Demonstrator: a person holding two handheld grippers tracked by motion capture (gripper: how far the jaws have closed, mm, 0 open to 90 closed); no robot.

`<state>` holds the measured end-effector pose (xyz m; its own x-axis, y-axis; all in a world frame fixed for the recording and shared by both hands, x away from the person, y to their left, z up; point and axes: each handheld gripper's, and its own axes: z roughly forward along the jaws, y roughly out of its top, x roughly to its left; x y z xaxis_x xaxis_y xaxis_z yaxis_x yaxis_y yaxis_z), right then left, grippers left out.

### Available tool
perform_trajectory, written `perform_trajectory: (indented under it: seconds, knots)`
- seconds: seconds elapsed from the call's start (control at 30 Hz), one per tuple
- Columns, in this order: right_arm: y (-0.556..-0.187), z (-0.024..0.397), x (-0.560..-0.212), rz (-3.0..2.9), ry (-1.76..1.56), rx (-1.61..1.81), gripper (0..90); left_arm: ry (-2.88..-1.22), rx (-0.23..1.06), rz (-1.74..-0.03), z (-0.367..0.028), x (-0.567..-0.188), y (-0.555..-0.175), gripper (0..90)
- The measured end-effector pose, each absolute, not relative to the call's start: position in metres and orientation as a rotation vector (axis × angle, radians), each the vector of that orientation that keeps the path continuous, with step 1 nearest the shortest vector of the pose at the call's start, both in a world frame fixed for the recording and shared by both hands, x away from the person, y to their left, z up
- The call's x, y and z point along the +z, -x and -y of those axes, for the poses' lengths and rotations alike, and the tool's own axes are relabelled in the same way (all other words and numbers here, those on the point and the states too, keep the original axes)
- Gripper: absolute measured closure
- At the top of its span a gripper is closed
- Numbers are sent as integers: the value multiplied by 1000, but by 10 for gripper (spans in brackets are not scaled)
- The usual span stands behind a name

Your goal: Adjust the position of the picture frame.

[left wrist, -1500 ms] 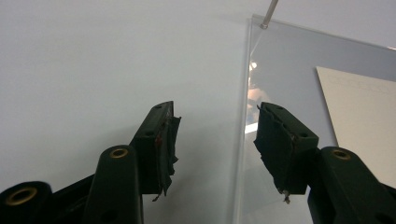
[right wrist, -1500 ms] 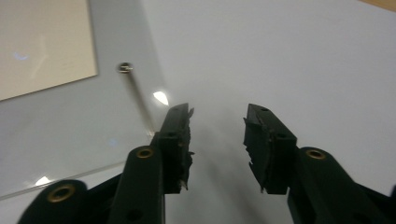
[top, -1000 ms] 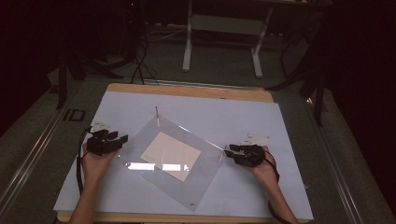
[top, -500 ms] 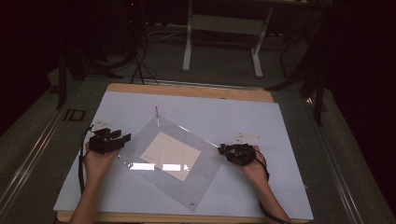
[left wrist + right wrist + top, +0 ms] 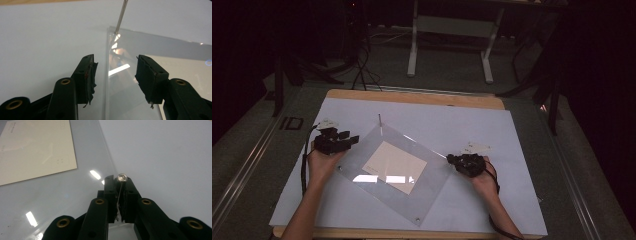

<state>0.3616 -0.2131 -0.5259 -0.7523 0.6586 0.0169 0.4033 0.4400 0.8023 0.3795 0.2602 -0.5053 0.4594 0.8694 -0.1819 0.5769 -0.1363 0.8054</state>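
**user1:** Jaws on the right gripper [image 5: 119, 185] have just been closing and now they're clamped tight on a little round-headed screw [image 5: 122, 177]. In the right gripper view the shiny head pokes out just above the fingertips, with the thin shank running down between the pads. That pin sits right at the corner of the clear acrylic sheet [image 5: 394, 170]. From the high view the same gripper [image 5: 451, 159] is at the sheet's right-hand corner, the person's hand behind it.

**user2:** ok and the left one?

**user1:** Left gripper [image 5: 116, 68] is wide open, nothing held. In its own view the sheet's edge [image 5: 108, 75] runs straight up between the two black pads, but neither pad touches it. Further along, a second metal pin [image 5: 121, 15] stands at the sheet's far corner, leaning a bit in that view. From above, the left gripper [image 5: 349, 140] is at the sheet's left edge.

**user2:** where's the sheet overall?

**user1:** Flat on the white table cover [image 5: 512, 130], turned diagonally, roughly mid-table between both hands. A cream paper card [image 5: 394, 166] lies at its middle; can't tell if it's under or on top of the acrylic. Another small screw [image 5: 417, 219] shows at the near corner. The upright pin [image 5: 380, 120] is at the far corner.
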Motion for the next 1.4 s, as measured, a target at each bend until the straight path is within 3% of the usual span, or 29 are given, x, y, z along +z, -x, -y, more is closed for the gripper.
perform_trajectory:
  seconds: [0.43, 0.73, 1.03, 1.4]
  knots:
    - [-361, 213, -526, -2391, -919, 1218, 849, -1878, 530, -1115, -242, -501, -407, 504]
    - [-361, 213, -526, -2393, -920, 1218, 849, -1919, 518, -1070, -223, -506, -426, 477]
    - [-361, 213, -527, -2392, -927, 1228, 848, -1887, 512, -1097, -201, -518, -452, 393]
    - [-361, 214, -527, -2390, -934, 1233, 847, -1871, 454, -1083, -176, -523, -474, 409]
